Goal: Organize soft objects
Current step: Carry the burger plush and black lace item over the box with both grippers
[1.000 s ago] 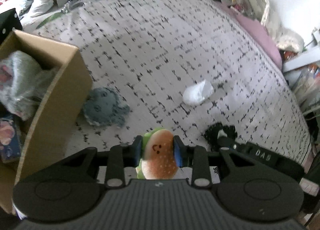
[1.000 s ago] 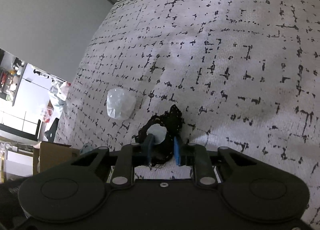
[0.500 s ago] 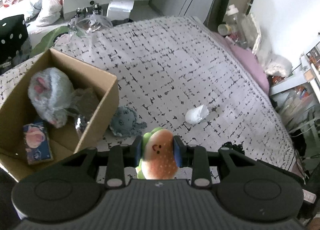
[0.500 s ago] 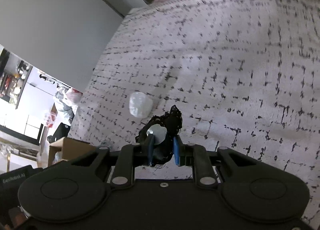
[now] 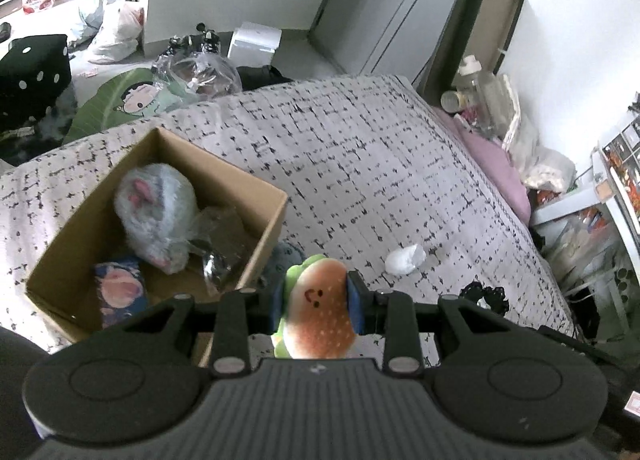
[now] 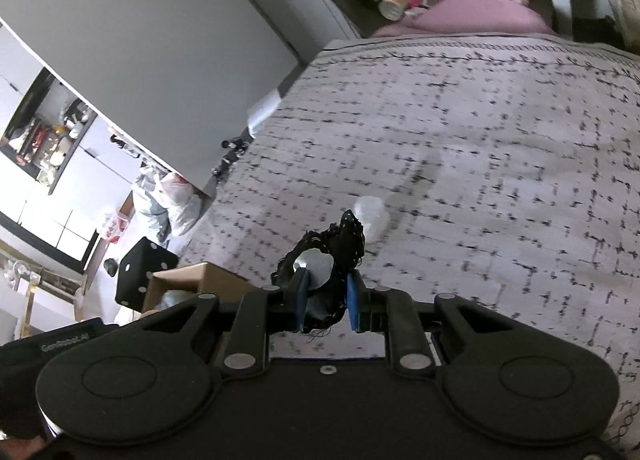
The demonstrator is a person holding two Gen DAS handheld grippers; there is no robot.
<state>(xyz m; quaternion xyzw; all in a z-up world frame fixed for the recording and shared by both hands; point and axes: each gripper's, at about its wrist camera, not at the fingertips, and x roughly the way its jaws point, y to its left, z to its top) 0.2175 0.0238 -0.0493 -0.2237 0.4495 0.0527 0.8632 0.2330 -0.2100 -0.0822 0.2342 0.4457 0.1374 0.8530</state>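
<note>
My left gripper is shut on a plush hamburger with a small face, held above the bed just right of an open cardboard box. In the box lie a grey plush mouse, a small blue pillow with a pink print and crumpled plastic. A blue-grey plush peeks out between box and burger. My right gripper is shut on a black lacy scrunchie, lifted off the bed; the scrunchie also shows in the left wrist view. A white soft lump lies on the bedspread, and the same lump appears beyond the scrunchie.
The bed carries a white spread with black dashes. A pink pillow and bottles sit at the far right edge. On the floor beyond the bed are a black dotted cube, plastic bags and a green cushion. Shelves stand at the right.
Both grippers have risen from the bed with their objects still held. The left view now takes in the whole box and the room; the right view shows the scrunchie clear of the bedspread.
</note>
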